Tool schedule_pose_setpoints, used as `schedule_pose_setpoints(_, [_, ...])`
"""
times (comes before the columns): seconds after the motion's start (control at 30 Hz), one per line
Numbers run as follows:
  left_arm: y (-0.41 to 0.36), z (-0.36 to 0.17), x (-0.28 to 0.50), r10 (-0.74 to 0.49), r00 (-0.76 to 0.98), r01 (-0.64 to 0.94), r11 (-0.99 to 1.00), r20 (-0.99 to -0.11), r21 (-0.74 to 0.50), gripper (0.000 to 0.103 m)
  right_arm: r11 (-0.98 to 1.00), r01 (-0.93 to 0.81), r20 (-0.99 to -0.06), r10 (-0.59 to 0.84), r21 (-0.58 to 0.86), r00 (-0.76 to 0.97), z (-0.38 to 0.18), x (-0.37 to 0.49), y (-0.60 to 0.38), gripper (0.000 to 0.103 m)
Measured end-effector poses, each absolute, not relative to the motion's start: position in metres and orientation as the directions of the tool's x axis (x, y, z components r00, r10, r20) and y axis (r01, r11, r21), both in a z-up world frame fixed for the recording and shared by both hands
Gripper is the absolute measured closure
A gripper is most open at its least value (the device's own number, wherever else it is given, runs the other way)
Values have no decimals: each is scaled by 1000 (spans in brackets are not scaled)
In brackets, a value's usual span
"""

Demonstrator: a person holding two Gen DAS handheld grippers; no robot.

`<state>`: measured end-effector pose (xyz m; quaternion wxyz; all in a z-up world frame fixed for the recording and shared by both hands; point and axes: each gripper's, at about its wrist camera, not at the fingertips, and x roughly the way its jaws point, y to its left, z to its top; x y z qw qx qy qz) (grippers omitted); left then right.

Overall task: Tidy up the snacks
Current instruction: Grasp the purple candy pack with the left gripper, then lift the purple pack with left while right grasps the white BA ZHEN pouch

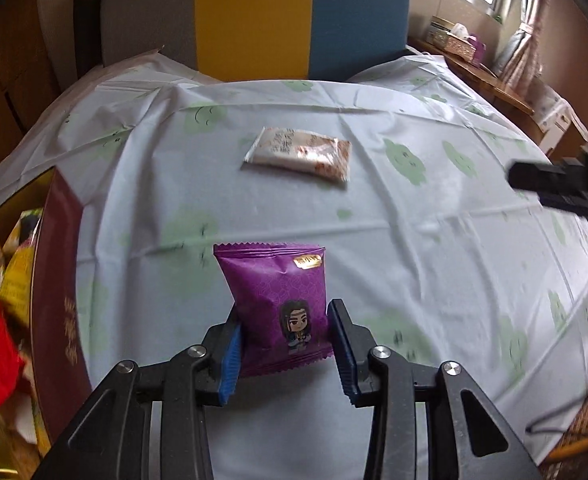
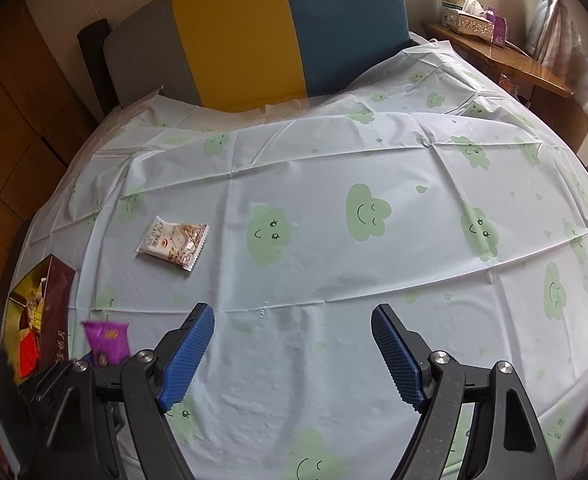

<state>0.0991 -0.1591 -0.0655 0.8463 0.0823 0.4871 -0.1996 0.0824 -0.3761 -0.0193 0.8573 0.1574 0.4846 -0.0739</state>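
Purple snack packet (image 1: 275,304) sits clamped in the left hand-held gripper (image 1: 283,350); the right hand-held gripper (image 2: 294,354) gapes empty.

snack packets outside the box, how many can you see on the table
2. The purple packet sits between the left gripper's fingers, beside the box. The white packet lies further out on the cloth. The box holds more, too jumbled to count.
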Motion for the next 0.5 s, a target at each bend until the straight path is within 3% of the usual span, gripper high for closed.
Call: schedule_pose_setpoints(0.5, [-136, -78, 64, -343, 481, 474, 876, -807, -90, 63, 981, 53, -876, 142, 187, 461, -32, 101, -322, 23])
